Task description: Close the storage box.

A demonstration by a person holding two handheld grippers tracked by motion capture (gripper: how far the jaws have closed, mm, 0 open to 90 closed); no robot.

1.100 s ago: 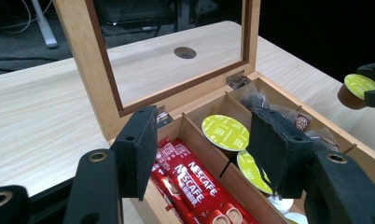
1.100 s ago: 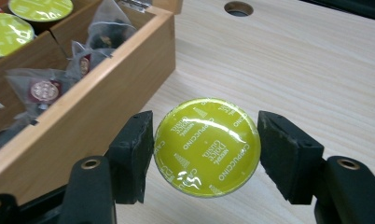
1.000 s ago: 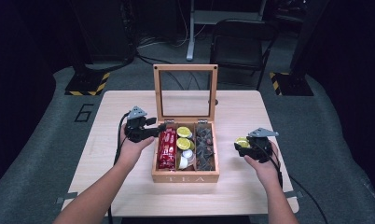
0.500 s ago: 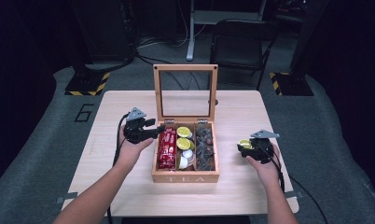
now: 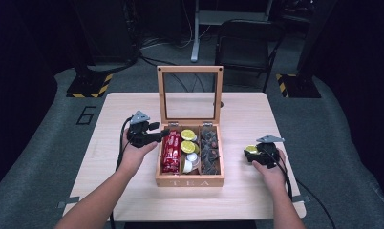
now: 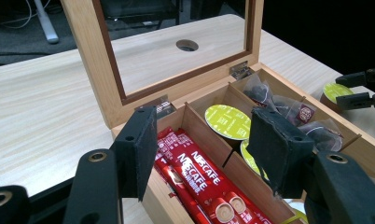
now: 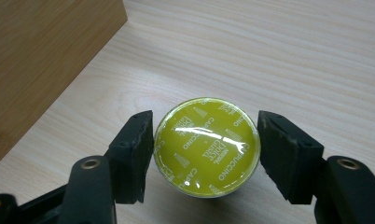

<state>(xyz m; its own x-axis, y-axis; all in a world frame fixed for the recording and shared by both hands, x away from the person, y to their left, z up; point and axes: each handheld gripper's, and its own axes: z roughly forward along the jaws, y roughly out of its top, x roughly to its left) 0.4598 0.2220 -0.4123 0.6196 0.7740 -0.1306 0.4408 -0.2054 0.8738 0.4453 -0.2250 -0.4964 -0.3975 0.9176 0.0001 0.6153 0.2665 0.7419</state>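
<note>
Right gripper view: right gripper (image 7: 205, 154) jaws straddle capsule (image 7: 207, 146), small gaps both sides, on table (image 7: 316, 56). Left gripper (image 6: 202, 154) open above tea box (image 6: 101, 70) at 9 o'clock.

So there's a wooden tea box (image 5: 190, 180) sitting mid-table (image 5: 133, 102) with its glass lid (image 5: 190, 93) propped upright, red sachets (image 5: 171, 151) in the left slot, yellow-green capsules (image 5: 187, 135) in the middle and dark tea bags (image 5: 210, 151) on the right. The left gripper (image 5: 162, 135) hovers right at the box's left wall by the sachets. The right gripper (image 5: 247, 155) is well off to the box's right, low over the table with a yellow capsule (image 5: 250, 149) at its tips.
</note>
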